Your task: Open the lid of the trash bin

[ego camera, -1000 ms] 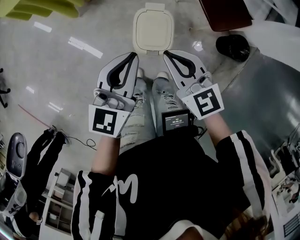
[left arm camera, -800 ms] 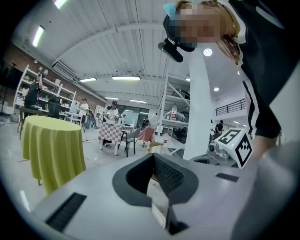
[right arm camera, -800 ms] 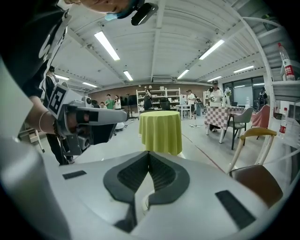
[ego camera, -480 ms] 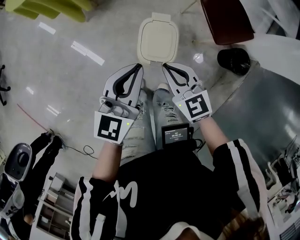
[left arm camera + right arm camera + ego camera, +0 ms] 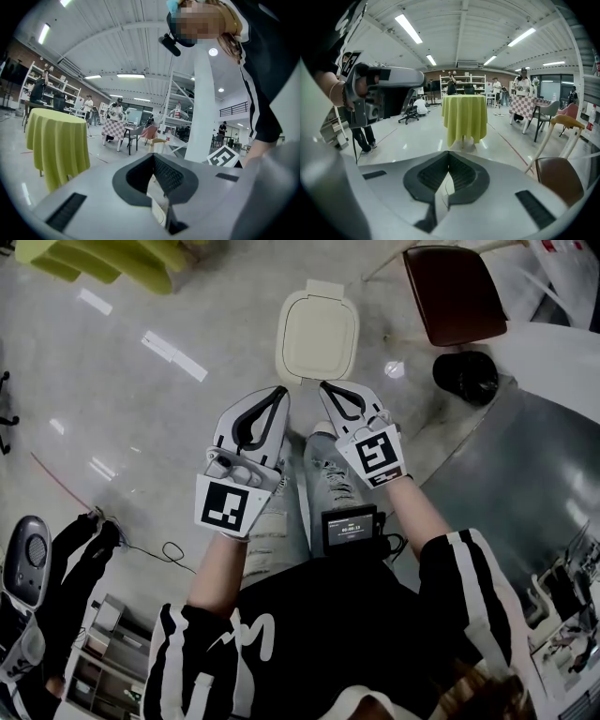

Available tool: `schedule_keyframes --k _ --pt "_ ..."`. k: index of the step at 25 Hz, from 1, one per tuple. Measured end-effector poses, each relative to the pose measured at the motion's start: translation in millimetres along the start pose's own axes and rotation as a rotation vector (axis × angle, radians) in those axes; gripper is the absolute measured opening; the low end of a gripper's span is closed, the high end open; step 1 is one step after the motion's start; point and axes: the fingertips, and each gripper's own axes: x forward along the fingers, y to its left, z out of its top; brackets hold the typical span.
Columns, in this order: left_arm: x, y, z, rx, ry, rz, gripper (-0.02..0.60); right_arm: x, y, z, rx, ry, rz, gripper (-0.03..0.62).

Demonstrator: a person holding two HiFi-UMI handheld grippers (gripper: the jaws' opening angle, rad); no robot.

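A cream trash bin (image 5: 317, 334) stands on the floor in front of my feet in the head view, its lid down. My left gripper (image 5: 281, 390) is held just short of the bin's near edge, to the left, jaws shut and empty. The right gripper (image 5: 323, 385) sits beside it, pointing at the same near edge, also shut with nothing held. Neither touches the bin. In the left gripper view the jaws (image 5: 153, 154) meet at the tip, with a sliver of the cream bin (image 5: 157, 206) below. The right gripper view shows its jaws (image 5: 449, 152) closed too.
A dark brown chair seat (image 5: 455, 292) and a black round object (image 5: 466, 371) lie to the bin's right. A yellow-green draped table (image 5: 103, 254) is far left, also seen as the table (image 5: 464, 117). A small screen device (image 5: 349, 519) hangs at the waist.
The head view has shifted, so the bin sits lower in the frame. Both grippers have drawn a little closer together and stayed shut just short of the bin.
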Motion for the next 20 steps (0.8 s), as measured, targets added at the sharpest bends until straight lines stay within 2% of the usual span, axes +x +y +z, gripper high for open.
schedule_keyframes --k 7,20 --pt "5 0 -8 -0.018 0.003 0.001 0.007 24 -6 -40 0.004 0.095 0.009 0.006" --pt "9 4 -23 -0.027 0.027 0.013 0.008 54 -10 -90 -0.019 0.216 0.022 0.006"
